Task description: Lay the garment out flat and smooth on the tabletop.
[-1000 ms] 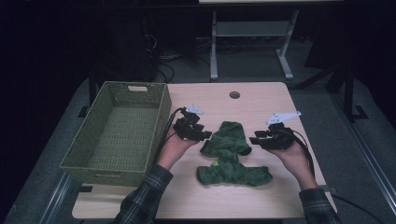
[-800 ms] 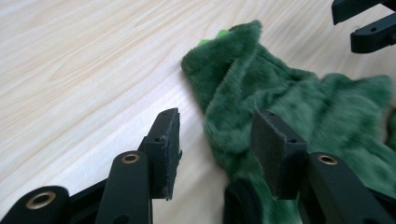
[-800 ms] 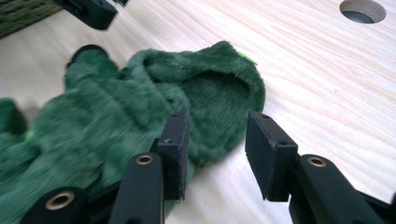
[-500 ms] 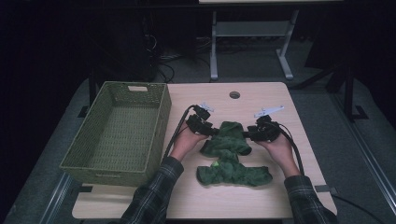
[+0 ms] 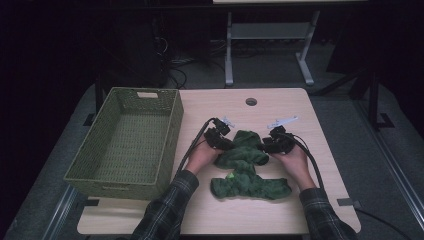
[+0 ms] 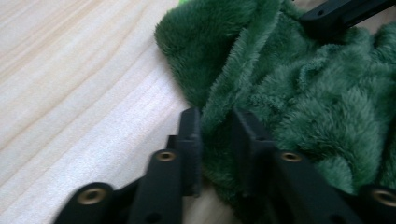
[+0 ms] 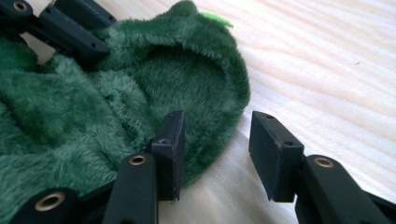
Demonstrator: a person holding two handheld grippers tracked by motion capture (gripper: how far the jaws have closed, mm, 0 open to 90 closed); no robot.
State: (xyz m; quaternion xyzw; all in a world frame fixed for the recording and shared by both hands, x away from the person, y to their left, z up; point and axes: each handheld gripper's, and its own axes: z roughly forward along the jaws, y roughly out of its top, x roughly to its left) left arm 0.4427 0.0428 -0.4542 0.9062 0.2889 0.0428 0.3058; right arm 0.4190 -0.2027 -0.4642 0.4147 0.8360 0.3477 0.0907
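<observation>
the left gripper (image 6: pixel 215 135) has just been closing, and its two black jaws now pinch a fold at the edge of the green fleece cloth (image 6: pixel 299 93), the plush squeezed into the narrow gap between the pads. the right gripper (image 7: pixel 215 149) stands partly open: its one jaw rests on the cloth's rim, the other jaw sits apart over bare wood, with the hem of the cloth (image 7: pixel 140 93) reaching into the gap but not clamped. beyond the right jaws, the left gripper's black fingers (image 7: pixel 70 32) lie on the far side of the cloth.

from above, the left gripper (image 5: pixel 219 138) and right gripper (image 5: pixel 272 143) face each other across the upper part of the cloth (image 5: pixel 247 170), each pointed inward and low to the surface. the left hand (image 5: pixel 202 156) and right hand (image 5: pixel 292 162) come up behind them in plaid sleeves, cables trailing back along the forearms.

the cloth lies crumpled on the pale wooden table (image 5: pixel 280 107). well out past the left gripper stands a woven green basket (image 5: pixel 125 142). around the table the room is dark, with a metal frame (image 5: pixel 265 30) on the floor beyond.
</observation>
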